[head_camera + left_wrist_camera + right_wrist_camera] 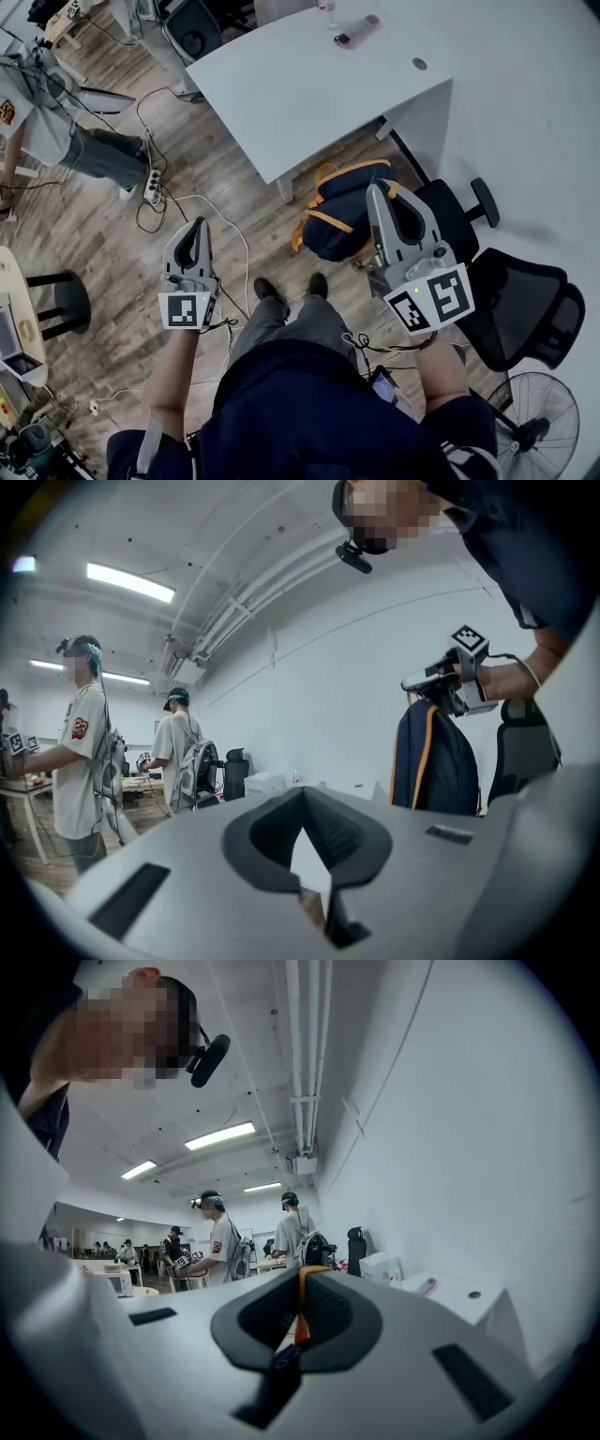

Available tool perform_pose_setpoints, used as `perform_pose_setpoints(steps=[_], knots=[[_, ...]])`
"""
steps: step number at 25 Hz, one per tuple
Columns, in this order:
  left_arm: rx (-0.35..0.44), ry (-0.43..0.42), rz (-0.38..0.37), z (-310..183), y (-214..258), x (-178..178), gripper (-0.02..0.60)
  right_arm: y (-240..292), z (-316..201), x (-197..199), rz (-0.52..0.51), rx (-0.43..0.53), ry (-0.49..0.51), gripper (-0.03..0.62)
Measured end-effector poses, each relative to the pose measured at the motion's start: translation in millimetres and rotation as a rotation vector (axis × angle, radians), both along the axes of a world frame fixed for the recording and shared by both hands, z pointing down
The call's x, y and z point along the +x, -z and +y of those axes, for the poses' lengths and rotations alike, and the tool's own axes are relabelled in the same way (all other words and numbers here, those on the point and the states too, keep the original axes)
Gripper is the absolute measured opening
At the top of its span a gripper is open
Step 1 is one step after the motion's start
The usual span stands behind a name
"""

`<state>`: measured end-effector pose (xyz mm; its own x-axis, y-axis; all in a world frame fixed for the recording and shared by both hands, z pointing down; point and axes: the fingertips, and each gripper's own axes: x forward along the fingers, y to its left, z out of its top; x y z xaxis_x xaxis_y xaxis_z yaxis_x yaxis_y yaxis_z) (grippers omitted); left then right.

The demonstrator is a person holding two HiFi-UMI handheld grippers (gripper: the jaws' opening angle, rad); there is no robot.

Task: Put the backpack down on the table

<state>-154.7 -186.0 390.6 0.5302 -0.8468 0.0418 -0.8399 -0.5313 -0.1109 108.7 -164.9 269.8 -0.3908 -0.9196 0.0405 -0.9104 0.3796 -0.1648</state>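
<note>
Head view: the right gripper (377, 190) holds the navy-and-orange backpack (339, 225) hanging clear above the floor (103, 248), beside the white counter (300, 84).
Left gripper view: the left gripper (302, 797) has its fingers pressed together, empty.
Right gripper view: fingers pinching the backpack's orange strap (303, 1305).

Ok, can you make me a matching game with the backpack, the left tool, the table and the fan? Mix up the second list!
Things:
1. backpack
2. left tool
3. table
4. fan

Clues:
A. holds nothing
B. white, with a small pink thing lying on it
C. dark blue with orange edges, hanging from the right tool
D. stands on the floor, next to a black chair

Right pairs: 1-C, 2-A, 3-B, 4-D
</note>
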Motion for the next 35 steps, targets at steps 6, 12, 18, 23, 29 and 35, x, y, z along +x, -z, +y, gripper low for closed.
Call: perform_pose_setpoints(steps=[6,12,18,23,29,35], knots=[[0.021,-0.034,-0.032,-15,17,-19,0.003,38,-22,-22,0.049,0.049,-0.024,-0.008],[0.05,-0.071,0.005,-24,30,-22,0.003,55,-48,-32,0.118,0.11,-0.047,-0.006],[0.07,-0.033,-0.014,-36,38,-29,0.003,64,-82,-43,0.168,0.132,-0.004,-0.006],[0.09,0.011,-0.003,-59,54,-10,0.003,54,-111,-38,0.177,0.147,0.059,-0.006],[0.084,0.045,0.024,-90,67,17,0.003,46,-151,-40,0.188,0.14,0.138,-0.006],[0.061,0.097,0.007,-109,64,22,0.003,35,-175,-31,0.188,0.119,0.154,-0.006]])
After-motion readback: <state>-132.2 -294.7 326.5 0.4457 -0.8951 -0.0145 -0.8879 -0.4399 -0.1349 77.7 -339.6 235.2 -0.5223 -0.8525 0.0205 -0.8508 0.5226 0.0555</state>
